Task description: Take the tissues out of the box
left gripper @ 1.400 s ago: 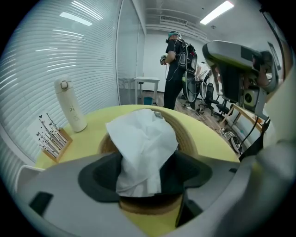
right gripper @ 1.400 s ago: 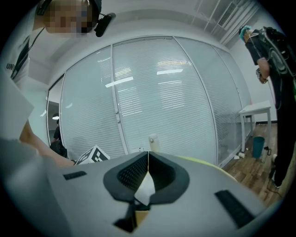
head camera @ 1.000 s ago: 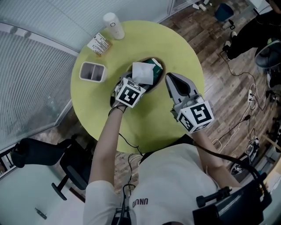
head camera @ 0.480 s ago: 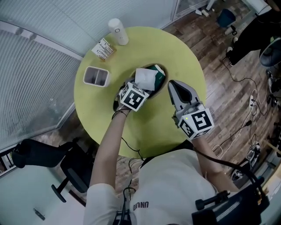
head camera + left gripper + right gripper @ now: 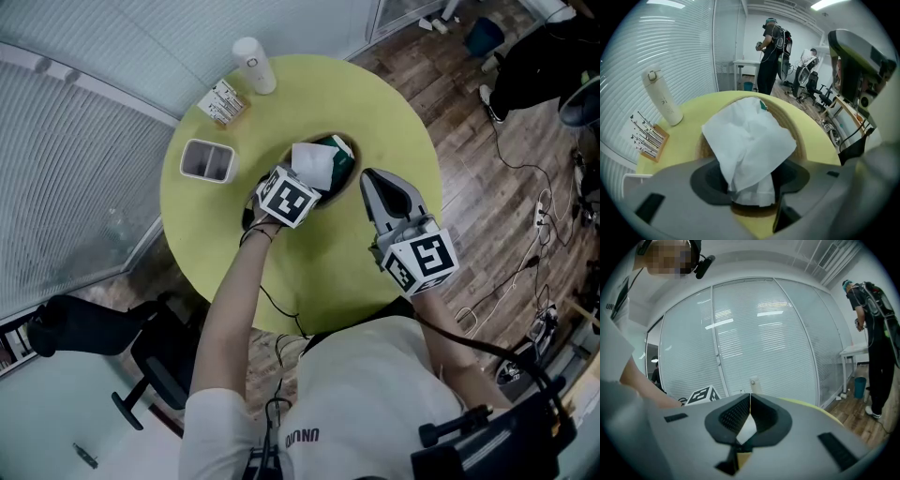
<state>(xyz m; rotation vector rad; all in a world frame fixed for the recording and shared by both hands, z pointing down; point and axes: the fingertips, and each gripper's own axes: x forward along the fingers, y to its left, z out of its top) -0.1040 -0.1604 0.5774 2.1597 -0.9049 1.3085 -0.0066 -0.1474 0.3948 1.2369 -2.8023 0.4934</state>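
The tissue (image 5: 750, 140) is seen in the middle of the left gripper view, standing up as a white crumpled sheet out of the round opening of the box (image 5: 790, 119). In the head view the box lies near the centre of the yellow table (image 5: 309, 272), with the sheet rising at its upper left side. The left gripper (image 5: 751, 190) is pointed steeply down over the box. Its jaws have just been closing and stand apart on both sides of the gathered lower part of the tissue, which is between them but does not seem to be pressed yet. The right gripper (image 5: 750, 404) is held at the right of the box, about level, with its jaws brought together on nothing. The tissue is judged to be very light, soft and easily torn, so only a gentle pinch is needed. The grip is best taken low, on the bunched part just above the opening, where several folds lie together, not on a loose corner. A slow, straight pull is advised, because the light box may be lifted along with the sheet.
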